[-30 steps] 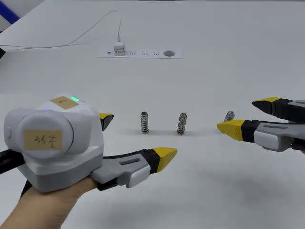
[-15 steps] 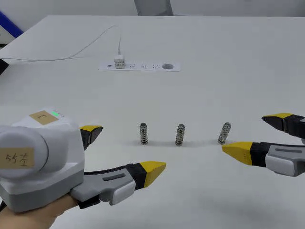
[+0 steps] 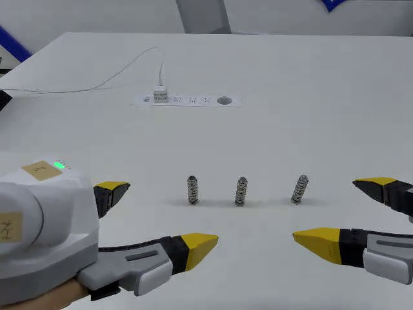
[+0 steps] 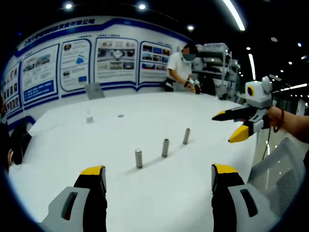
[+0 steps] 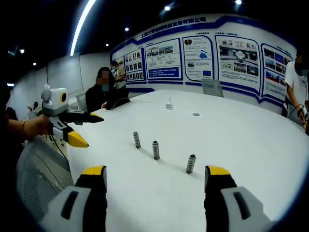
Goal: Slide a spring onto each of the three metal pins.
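Observation:
Three short metal springs stand in a row on the white table, each on a pin: the left spring [image 3: 192,190], the middle spring [image 3: 241,192] and the right spring [image 3: 299,188], which leans slightly. The left gripper view shows the same row, left spring [image 4: 139,158] to right spring [image 4: 186,136]. It also runs across the right gripper view, from left spring [image 5: 136,139] to right spring [image 5: 191,164]. My left gripper [image 3: 155,218] is open and empty, nearer me than the row and to its left. My right gripper [image 3: 342,212] is open and empty, to the row's right.
A white power strip [image 3: 187,100] with a plugged-in charger and a cable lies further back on the table [image 3: 310,116]. A chair [image 3: 203,16] stands at the far edge. People stand and sit beyond the table in both gripper views.
The head camera has tilted, so the scene sits lower in the picture. Both grippers have drawn back toward me, away from the springs. The right gripper's tip no longer overlaps the right spring.

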{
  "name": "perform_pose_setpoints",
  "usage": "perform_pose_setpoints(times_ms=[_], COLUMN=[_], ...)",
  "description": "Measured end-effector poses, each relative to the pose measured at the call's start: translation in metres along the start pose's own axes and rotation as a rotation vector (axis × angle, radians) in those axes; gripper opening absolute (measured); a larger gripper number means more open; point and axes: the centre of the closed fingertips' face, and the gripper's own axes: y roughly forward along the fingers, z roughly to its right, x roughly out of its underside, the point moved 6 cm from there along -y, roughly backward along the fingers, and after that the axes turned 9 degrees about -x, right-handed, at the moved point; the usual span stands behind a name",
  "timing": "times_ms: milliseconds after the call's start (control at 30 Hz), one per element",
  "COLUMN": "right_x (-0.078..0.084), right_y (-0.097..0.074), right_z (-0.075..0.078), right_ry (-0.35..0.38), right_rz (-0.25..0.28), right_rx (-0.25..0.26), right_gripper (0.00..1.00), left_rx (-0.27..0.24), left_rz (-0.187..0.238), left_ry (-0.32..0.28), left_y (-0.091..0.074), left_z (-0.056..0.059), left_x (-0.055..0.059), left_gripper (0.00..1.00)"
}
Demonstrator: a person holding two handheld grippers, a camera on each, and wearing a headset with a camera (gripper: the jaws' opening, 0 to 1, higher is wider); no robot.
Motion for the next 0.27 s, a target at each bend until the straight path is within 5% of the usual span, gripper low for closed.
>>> perform_pose_setpoints(times_ms=[267], right_x=[0.0003], right_y=[-0.0026], right_z=[-0.0044], right_ry=[-0.019], right_rz=[0.001], right_rx=[0.009], right_gripper=[0.89], left_rx=[-0.015], left_rz=[0.002], left_ry=[-0.007], left_y=[-0.0046], left_z=[-0.0029], left_x=[0.0022], left_gripper=[0.93])
